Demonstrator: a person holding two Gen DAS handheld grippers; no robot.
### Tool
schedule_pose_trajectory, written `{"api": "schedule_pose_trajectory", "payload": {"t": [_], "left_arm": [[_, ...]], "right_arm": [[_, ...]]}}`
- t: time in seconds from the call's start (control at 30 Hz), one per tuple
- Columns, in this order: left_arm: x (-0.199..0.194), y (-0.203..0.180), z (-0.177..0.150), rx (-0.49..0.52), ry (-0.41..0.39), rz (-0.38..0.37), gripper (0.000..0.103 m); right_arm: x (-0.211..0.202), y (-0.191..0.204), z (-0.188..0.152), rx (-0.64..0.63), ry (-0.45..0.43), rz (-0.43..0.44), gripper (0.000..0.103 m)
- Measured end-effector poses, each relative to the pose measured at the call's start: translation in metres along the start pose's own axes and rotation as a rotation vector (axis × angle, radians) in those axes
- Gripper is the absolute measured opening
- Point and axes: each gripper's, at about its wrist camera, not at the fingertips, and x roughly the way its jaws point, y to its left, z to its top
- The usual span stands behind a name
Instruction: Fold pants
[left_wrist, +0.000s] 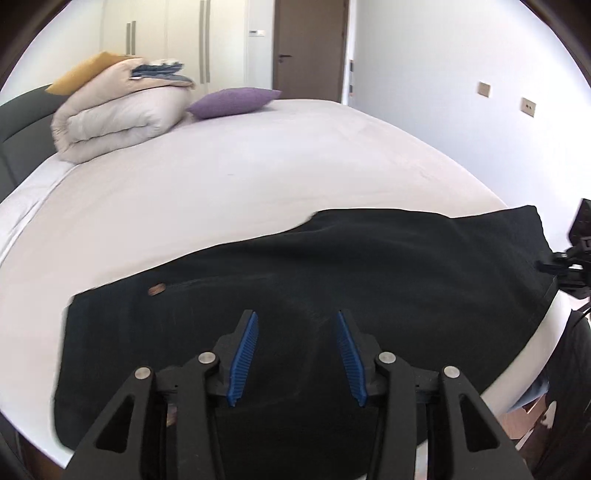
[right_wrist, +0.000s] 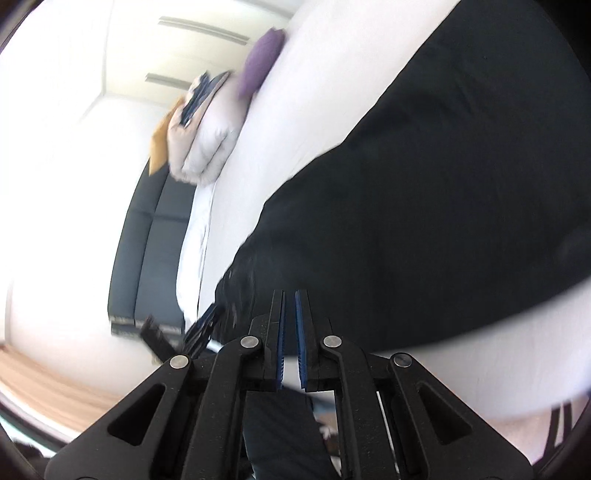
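Black pants (left_wrist: 369, 266) lie spread flat across the near part of the white bed (left_wrist: 221, 192), with a small brown label (left_wrist: 156, 290) near their left end. My left gripper (left_wrist: 295, 317) hovers over the pants' near edge, open, its blue pads apart and nothing pressed between them. In the right wrist view the pants (right_wrist: 424, 221) fill the right side, and my right gripper (right_wrist: 290, 293) is shut, its pads almost touching at the cloth's edge. Whether cloth is caught at the tips I cannot tell. The right gripper (left_wrist: 576, 258) also shows by the pants' right end.
A folded beige duvet (left_wrist: 110, 122) with folded clothes on top and a purple cushion (left_wrist: 232, 101) sit at the far end of the bed. A dark headboard (left_wrist: 18, 122) runs along the left. A brown door (left_wrist: 310, 48) stands behind. The bed's edge drops off at the right.
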Motion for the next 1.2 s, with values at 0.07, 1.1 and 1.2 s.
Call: {"api": "schedule_pose_trajectory", "payload": {"t": [0.07,1.1,1.2], "left_arm": [[0.029,-0.02,0.002,0.032,0.055,-0.01,0.047],[0.094,0.025,0.02,-0.15,0.075,-0.085,0.046],[0.093,0.024,0.019,-0.145,0.064,-0.079,0.046]], "right_arm": [[0.018,-0.013,0.012,0.004,0.021,-0.03,0.005],[-0.038,-0.12,0.152,0.26,-0.306,-0.006,0.0],[-0.095,-0.148,0.162,0.343,-0.468,0.007,0.0]]}}
